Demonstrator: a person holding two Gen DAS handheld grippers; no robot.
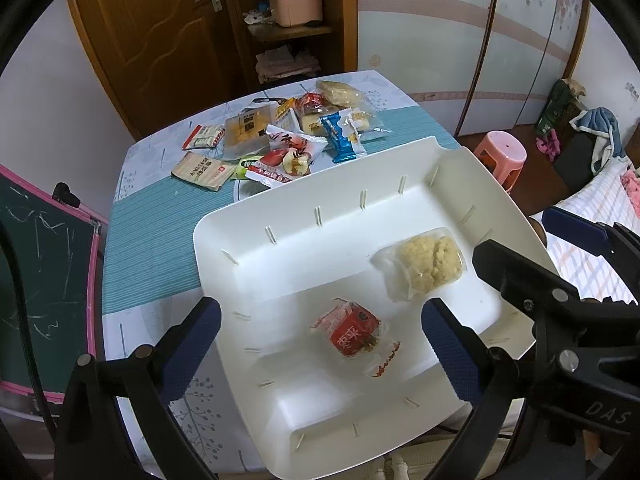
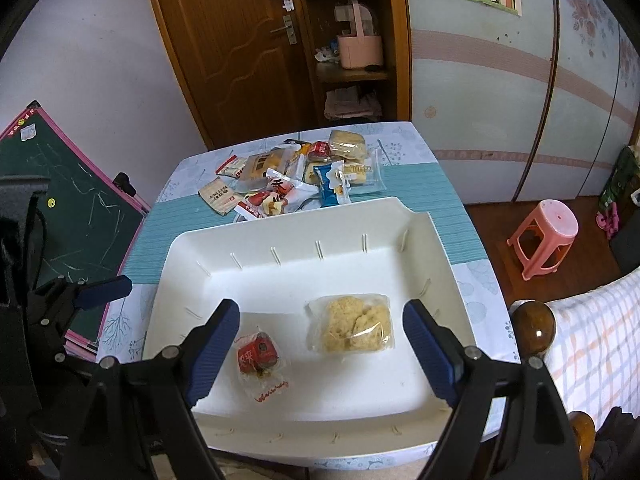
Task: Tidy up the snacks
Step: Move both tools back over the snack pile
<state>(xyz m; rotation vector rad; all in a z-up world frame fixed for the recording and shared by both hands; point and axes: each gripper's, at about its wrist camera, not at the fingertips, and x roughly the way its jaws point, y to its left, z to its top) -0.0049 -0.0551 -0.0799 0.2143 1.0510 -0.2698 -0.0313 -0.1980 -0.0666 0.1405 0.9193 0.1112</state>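
The tabletop (image 2: 420,184) carries a white tray (image 2: 280,272) near its front edge, mostly bare inside, holding two snacks: a pale crumbly packet (image 2: 352,328) and a smaller red packet (image 2: 258,356). A heap of snacks (image 2: 296,172) lies behind it. Both the left tongs (image 1: 320,340) and right tongs (image 2: 320,344) hover released, grasping nothing.

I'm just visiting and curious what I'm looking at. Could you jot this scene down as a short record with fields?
Place: table with a teal striped cloth
Container: white tray
In the tray: red snack packet and clear packet of yellow crumbly cake, lying apart
Not yet sorted: pile of snack packets behind the tray
Left gripper: open, holding nothing
Right gripper: open, holding nothing
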